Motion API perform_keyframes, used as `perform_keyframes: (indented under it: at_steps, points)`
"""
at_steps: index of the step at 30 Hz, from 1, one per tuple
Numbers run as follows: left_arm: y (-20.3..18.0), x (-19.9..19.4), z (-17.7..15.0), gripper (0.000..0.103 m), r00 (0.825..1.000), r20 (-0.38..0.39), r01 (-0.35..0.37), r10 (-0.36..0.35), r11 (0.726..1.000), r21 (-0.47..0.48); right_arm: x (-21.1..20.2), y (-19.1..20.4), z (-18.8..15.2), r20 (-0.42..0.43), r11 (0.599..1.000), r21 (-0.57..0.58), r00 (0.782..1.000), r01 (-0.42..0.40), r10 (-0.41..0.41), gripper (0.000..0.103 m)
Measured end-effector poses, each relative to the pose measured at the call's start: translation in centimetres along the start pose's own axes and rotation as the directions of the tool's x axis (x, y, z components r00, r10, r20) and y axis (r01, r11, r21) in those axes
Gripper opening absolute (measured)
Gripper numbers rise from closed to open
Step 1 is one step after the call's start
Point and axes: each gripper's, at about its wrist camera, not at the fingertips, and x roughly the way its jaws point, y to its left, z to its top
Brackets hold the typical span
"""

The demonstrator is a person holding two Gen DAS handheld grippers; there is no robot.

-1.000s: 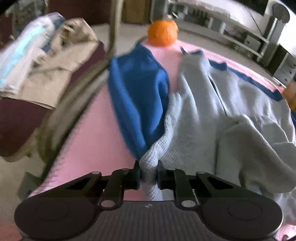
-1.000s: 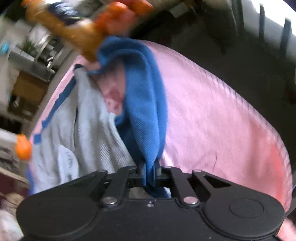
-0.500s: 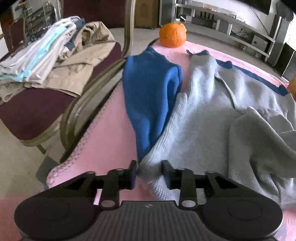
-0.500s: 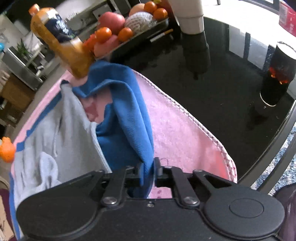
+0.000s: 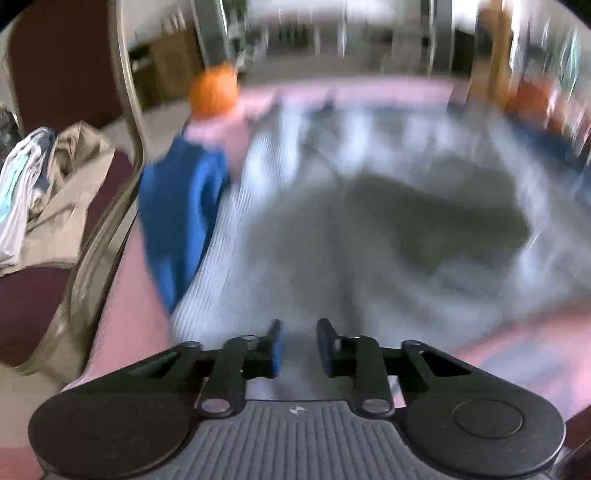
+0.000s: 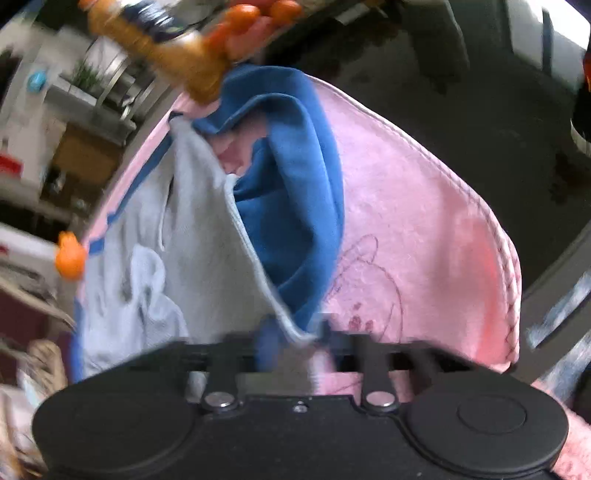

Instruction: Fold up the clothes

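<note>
A grey knit sweater (image 5: 332, 229) with blue sleeves lies spread on a pink blanket (image 5: 125, 306). Its left blue sleeve (image 5: 177, 214) is folded alongside the body. My left gripper (image 5: 300, 345) is open just above the sweater's near hem, with nothing between its fingers; this view is motion-blurred. In the right wrist view the grey sweater (image 6: 155, 229) and its other blue sleeve (image 6: 295, 184) rest on the pink blanket (image 6: 424, 221). My right gripper (image 6: 295, 339) is open, its blurred fingers apart on either side of the hem corner.
An orange (image 5: 214, 92) sits at the blanket's far left corner. A chair (image 5: 125, 110) with piled clothes (image 5: 44, 184) stands on the left. An orange bottle (image 6: 173, 55) and fruit (image 6: 251, 18) sit beyond the sleeve on the black table (image 6: 443, 92).
Both grippers let go: the left released the grey hem and swung right over the sweater; the right opened off the blue sleeve, which now lies on the blanket.
</note>
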Motion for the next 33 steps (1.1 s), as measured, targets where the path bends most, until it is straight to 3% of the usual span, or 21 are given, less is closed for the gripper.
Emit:
perform_keyframes:
  at_steps: [1, 3, 7, 10, 15, 18, 21, 25, 27, 30, 33]
  points:
    - [0.2, 0.4, -0.1, 0.022, 0.999, -0.020, -0.027, 0.027, 1.000, -0.002, 0.0, 0.4, -0.1, 0.002, 1.000, -0.019, 1.000, 0.015, -0.015, 0.014]
    - [1.0, 0.5, 0.2, 0.022, 0.999, -0.036, 0.003, -0.005, 0.999, -0.046, 0.0, 1.1, -0.3, 0.007, 0.997, -0.058, 0.999, 0.045, -0.045, 0.016]
    - [2.1, -1.2, 1.8, 0.022, 0.997, 0.004, 0.083, -0.083, 0.992, -0.098, -0.7, 2.5, -0.5, 0.033, 0.990, -0.115, 0.996, 0.084, -0.081, 0.034]
    - [2.3, -4.0, 4.5, 0.024, 0.988, 0.116, 0.115, -0.105, 0.990, -0.086, -3.5, 4.5, 0.8, 0.116, 0.989, -0.143, 0.993, 0.032, -0.016, 0.040]
    - [2.0, -6.3, 10.0, 0.030, 0.956, 0.248, 0.184, -0.157, 0.979, -0.090, -5.5, 10.4, 4.6, 0.210, 0.962, -0.266, 0.970, -0.063, 0.122, 0.047]
    - [1.5, -4.6, 12.9, 0.030, 0.947, 0.265, 0.215, -0.183, 0.972, -0.096, -3.5, 14.0, 7.6, 0.213, 0.936, -0.347, 0.966, -0.062, 0.143, 0.046]
    - [0.7, -1.5, 13.8, 0.030, 0.954, 0.251, 0.189, -0.163, 0.978, -0.086, 1.1, 16.3, 10.1, 0.212, 0.922, -0.386, 0.970, -0.032, 0.123, 0.040]
    - [0.5, 2.6, 13.1, 0.030, 0.969, 0.134, 0.222, -0.207, 0.968, -0.115, 7.8, 17.4, 12.7, 0.178, 0.917, -0.400, 0.982, 0.009, 0.068, 0.038]
    - [0.5, 3.3, 13.1, 0.030, 0.974, 0.117, 0.208, -0.195, 0.971, -0.115, 10.6, 17.6, 13.3, 0.155, 0.901, -0.431, 0.988, 0.050, 0.020, 0.038]
    - [0.5, 3.6, 13.0, 0.030, 0.978, 0.109, 0.191, -0.178, 0.973, -0.127, 13.5, 18.6, 13.4, 0.156, 0.837, -0.529, 0.986, 0.137, -0.062, 0.038]
    - [0.3, 3.6, 12.9, 0.030, 0.977, 0.107, 0.199, -0.187, 0.972, -0.124, 15.5, 19.5, 13.3, 0.192, 0.774, -0.593, 0.972, 0.223, -0.133, 0.031]
